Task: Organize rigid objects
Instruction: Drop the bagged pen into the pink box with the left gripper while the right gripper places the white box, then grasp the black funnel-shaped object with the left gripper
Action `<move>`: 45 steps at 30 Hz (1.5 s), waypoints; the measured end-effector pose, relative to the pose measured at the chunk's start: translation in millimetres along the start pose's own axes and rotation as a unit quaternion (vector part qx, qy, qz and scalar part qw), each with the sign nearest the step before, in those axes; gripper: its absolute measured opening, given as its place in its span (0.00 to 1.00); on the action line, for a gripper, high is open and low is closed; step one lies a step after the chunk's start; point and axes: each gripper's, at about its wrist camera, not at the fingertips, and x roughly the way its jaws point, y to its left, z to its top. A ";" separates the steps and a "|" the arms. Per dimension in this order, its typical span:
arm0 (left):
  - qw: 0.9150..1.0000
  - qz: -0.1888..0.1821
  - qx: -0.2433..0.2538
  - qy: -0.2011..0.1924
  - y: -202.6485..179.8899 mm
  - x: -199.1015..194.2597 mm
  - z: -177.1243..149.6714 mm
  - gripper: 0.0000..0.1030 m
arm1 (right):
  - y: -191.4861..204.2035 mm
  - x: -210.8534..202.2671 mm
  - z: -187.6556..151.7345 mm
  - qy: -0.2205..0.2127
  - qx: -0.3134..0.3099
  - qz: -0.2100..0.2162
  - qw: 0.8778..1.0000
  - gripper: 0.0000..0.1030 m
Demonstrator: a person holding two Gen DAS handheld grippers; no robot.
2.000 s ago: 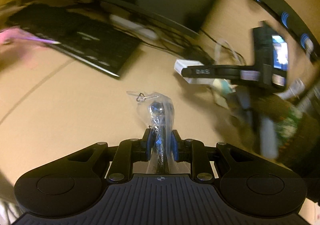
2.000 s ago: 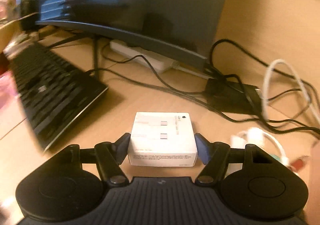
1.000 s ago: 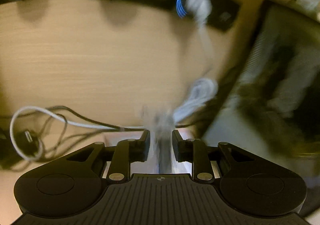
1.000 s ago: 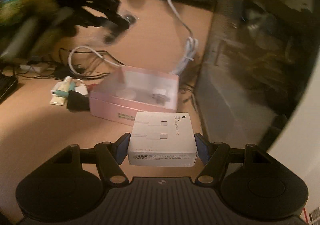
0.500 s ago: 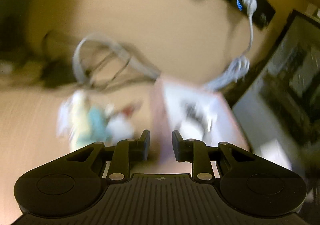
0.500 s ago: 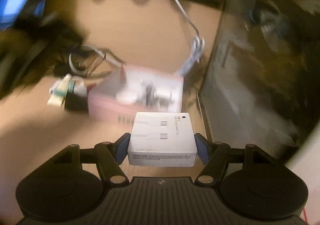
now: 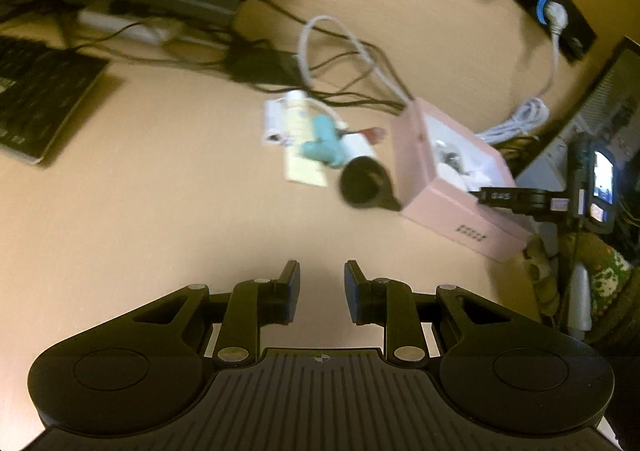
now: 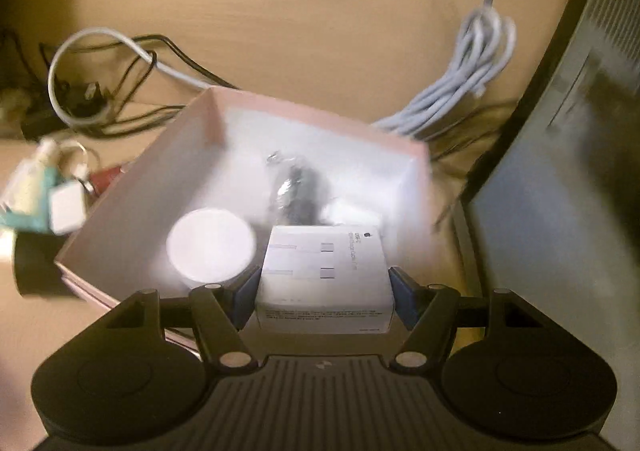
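Observation:
My right gripper is shut on a white cable box and holds it over the near edge of an open pink box. Inside the pink box lie a white round disc and a clear bag with a dark object. My left gripper is open and empty above bare desk. In the left wrist view the pink box sits to the upper right, with a black round object, a teal item and small white items to its left.
A black keyboard lies at the far left. Black and white cables tangle behind the pink box. A coiled white cable and a grey computer case stand to the right. The right gripper shows beside the pink box.
My left gripper let go of the bagged object, which now lies in the pink box, and pulled back over the desk. My right gripper carried the white box from near the keyboard to over the pink box.

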 end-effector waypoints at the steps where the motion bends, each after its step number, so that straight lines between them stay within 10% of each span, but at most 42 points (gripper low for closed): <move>1: 1.000 0.004 -0.005 0.003 2.9 0.7 -0.9 0.26 | 0.1 1.9 0.0 0.002 0.008 0.008 1.000 0.66; 18: 0.998 -0.002 0.024 0.059 -28.2 47.2 -7.2 0.26 | -18.9 -68.3 -45.7 -0.098 -0.011 -0.007 0.995 0.72; 34: 0.998 -0.001 0.067 -0.015 -47.8 58.2 22.3 0.26 | -14.8 -112.0 -139.7 -0.044 0.015 0.035 0.998 0.75; 40: 0.964 -0.012 0.264 -0.018 -90.1 87.1 62.0 0.26 | -19.0 -122.6 -152.6 -0.042 0.014 0.024 0.999 0.75; 45: 0.922 -0.015 0.380 0.069 -115.2 124.5 85.5 0.27 | -26.7 -126.8 -162.9 -0.030 0.031 0.023 0.999 0.75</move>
